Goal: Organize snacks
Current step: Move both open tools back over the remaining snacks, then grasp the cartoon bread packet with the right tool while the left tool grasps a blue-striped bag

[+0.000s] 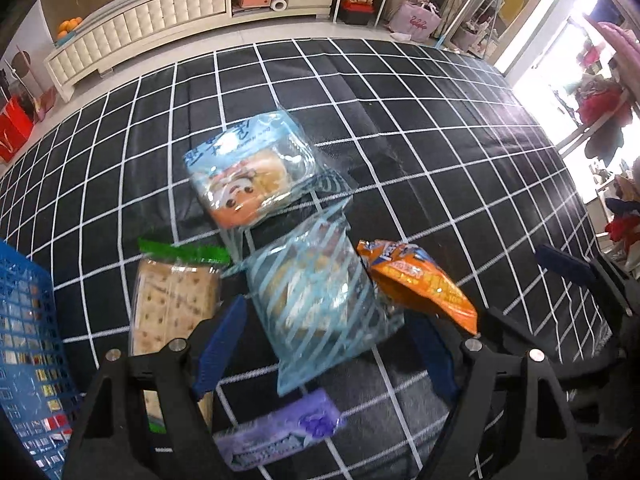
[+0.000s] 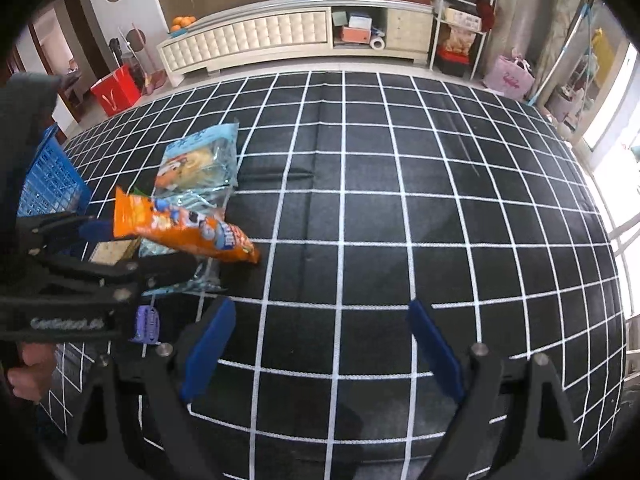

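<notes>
- Left wrist view: the left tongs [image 1: 326, 350] stand open, blue fingers [image 1: 221, 346] spread to either side of a striped clear snack bag [image 1: 320, 304] that lies between them on the black grid-patterned worktop [image 1: 460, 160]; whether the pads touch the bag cannot be told.
- Partly hidden: a cracker pack [image 1: 172, 304] with a green end seal runs down behind the left finger and the tongs' frame, so its near end is cut off. A purple packet [image 1: 280, 432] lies at the near edge, blurred, its print unreadable.
- A light-blue bread bag [image 1: 244, 172] with a cartoon face overlaps the far end of the striped bag. An orange chip bag [image 1: 416, 280] lies just right of the striped bag, its edge touching it.
- Container: a blue mesh basket [image 1: 24, 340] is cut off at the left border; its contents cannot be made out through the mesh.
- Right wrist view: the right tongs [image 2: 324, 344] are open and hold nothing, over bare grid cloth, well apart from the snacks.
- The left tongs' black frame covers much of the striped bag, the cracker pack and the purple packet; only slivers show. The orange chip bag and the bread bag lie in plain sight at left.
- The basket shows only one corner at the left edge; its inside is hidden.
</notes>
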`<state>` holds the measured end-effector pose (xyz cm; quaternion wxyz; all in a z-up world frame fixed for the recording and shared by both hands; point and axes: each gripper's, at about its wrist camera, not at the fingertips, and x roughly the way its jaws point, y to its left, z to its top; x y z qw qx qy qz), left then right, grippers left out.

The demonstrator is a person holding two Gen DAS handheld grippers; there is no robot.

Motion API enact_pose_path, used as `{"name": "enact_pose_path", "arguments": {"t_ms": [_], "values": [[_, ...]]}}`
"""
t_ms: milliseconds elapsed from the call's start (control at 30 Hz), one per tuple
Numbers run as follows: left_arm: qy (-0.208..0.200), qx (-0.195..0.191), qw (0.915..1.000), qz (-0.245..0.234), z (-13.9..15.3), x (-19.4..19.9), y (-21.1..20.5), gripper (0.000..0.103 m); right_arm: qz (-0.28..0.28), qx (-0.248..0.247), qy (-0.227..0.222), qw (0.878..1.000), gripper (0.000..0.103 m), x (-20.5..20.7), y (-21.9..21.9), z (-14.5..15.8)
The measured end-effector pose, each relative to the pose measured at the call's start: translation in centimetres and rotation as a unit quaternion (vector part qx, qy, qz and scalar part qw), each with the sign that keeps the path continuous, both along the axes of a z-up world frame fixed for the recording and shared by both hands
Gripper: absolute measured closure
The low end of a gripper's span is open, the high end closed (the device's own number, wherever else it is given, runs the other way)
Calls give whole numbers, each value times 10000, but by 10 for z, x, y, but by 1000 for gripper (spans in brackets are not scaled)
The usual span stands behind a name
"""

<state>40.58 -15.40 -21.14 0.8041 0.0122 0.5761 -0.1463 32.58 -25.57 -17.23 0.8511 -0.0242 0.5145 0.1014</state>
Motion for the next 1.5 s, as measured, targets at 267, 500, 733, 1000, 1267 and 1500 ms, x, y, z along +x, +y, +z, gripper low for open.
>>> {"name": "enact_pose_path", "arguments": {"t_ms": [267,500,733,1000,1267,1500], "values": [[57,101,9999,109,-13,7,0,36,-60,111,-32,9999,12,3,-6,2],[48,77,10000,27,-7,-6,10,46,-142,225,31,9996,12,4,-8,3],[-423,-11,9990,133,33,-32,32,47,-41,367,-87,9993,12,9,7,24],[-1046,24,9936,418,83,-44,66,47,353,439,-249,9981,12,30,43,55],[-1534,284,9845,804,113,-47,103,47,786,512,25,9956,12,68,90,51],[-2130,365,9623,1654,154,-71,165,47,875,168,277,9956,12,95,127,21]]}}
